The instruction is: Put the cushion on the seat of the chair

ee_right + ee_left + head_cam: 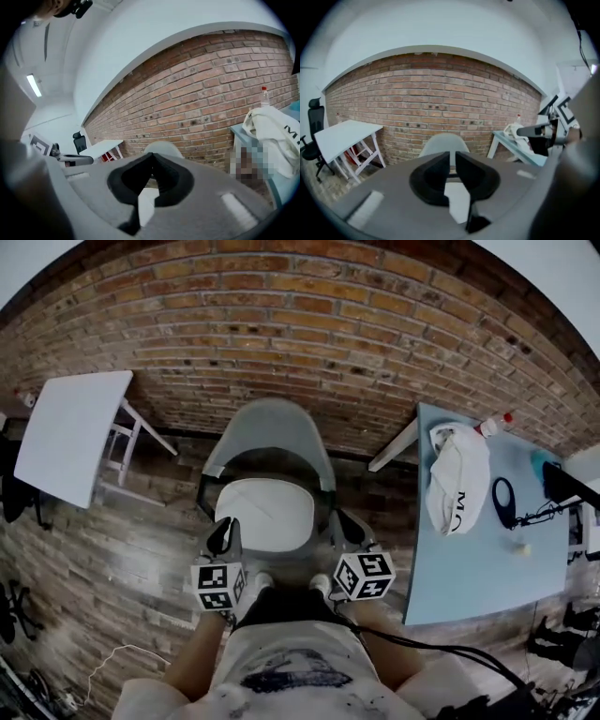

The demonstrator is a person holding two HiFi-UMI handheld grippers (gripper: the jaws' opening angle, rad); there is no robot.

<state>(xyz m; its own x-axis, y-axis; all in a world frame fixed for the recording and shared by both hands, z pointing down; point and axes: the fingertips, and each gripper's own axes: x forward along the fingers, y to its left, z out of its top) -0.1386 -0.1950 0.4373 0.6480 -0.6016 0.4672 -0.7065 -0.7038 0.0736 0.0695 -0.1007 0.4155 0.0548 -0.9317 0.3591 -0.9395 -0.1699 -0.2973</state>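
Note:
The white cushion [265, 514] lies flat on the seat of the grey shell chair [270, 424], which stands against the brick wall. Both grippers hover over the chair's front edge, apart from the cushion. My left gripper [225, 535] has its black jaws a narrow gap apart with nothing between them; in the left gripper view [452, 157] the chair back [443, 143] shows through the gap and the cushion [457, 199] shows below. My right gripper [349, 531] has its jaw tips touching in the right gripper view [151, 157], holding nothing, with the cushion [146, 201] below.
A white table [70, 432] stands at the left. A light blue table [478, 549] at the right carries a white bag [457, 474], a bottle [494, 425] and small dark items. A black office chair [314, 117] stands far left. The floor is wood planks.

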